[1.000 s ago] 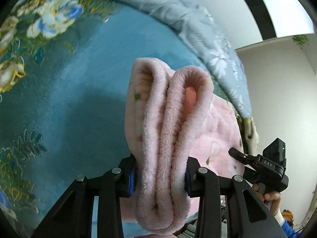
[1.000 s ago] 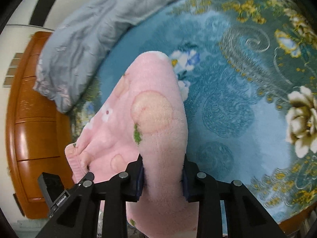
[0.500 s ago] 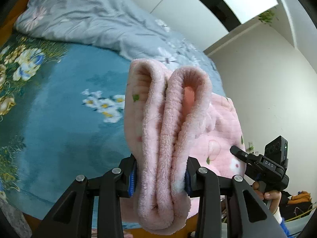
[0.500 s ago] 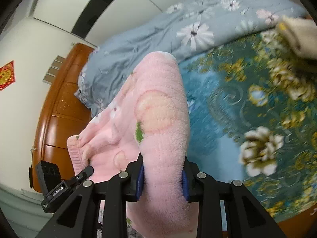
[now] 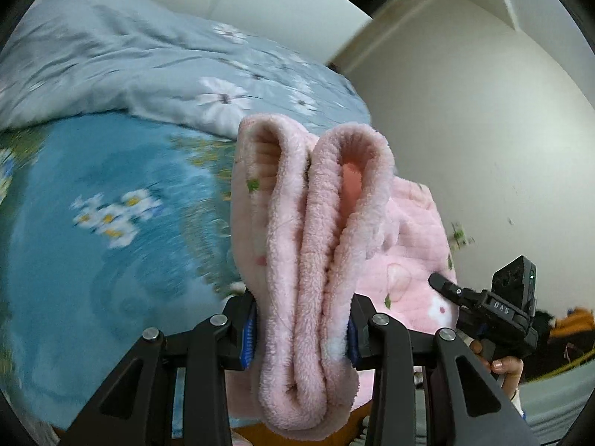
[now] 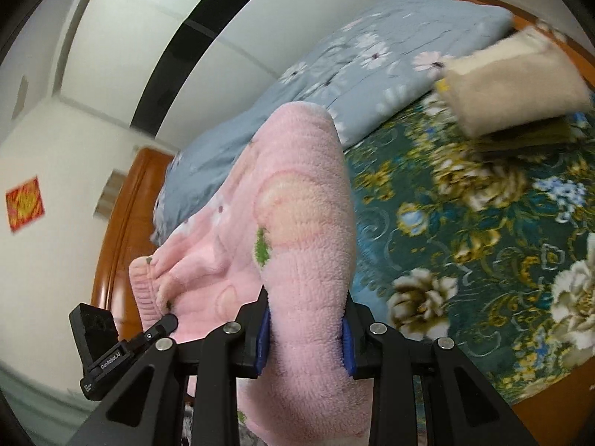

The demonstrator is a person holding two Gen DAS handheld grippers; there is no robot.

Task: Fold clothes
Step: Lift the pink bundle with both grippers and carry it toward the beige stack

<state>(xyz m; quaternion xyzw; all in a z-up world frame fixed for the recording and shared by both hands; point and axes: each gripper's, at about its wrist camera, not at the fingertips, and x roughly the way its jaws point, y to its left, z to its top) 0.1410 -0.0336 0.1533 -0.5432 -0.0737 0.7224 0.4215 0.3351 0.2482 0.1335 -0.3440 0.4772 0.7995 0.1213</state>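
Observation:
A fluffy pink fleece garment (image 5: pixel 312 223) with peach and flower prints is held up in the air between both grippers. My left gripper (image 5: pixel 301 329) is shut on a bunched, doubled edge of it. My right gripper (image 6: pixel 305 338) is shut on another thick fold of the pink garment (image 6: pixel 297 200). The garment sags between them above the bed. The right gripper also shows in the left wrist view (image 5: pixel 483 308), and the left gripper in the right wrist view (image 6: pixel 122 349).
Below is a bed with a teal floral sheet (image 5: pixel 93 223) (image 6: pixel 465 241). A rumpled grey-blue floral quilt (image 5: pixel 148 67) (image 6: pixel 353 67) lies at its far side. A folded beige item (image 6: pixel 513 81) rests on the sheet. A wooden headboard (image 6: pixel 122 215) and white walls stand around.
Both grippers have lifted and tilted upward with the pink garment; the views now take in the quilt and walls instead of mostly the sheet. Both grips are unchanged.

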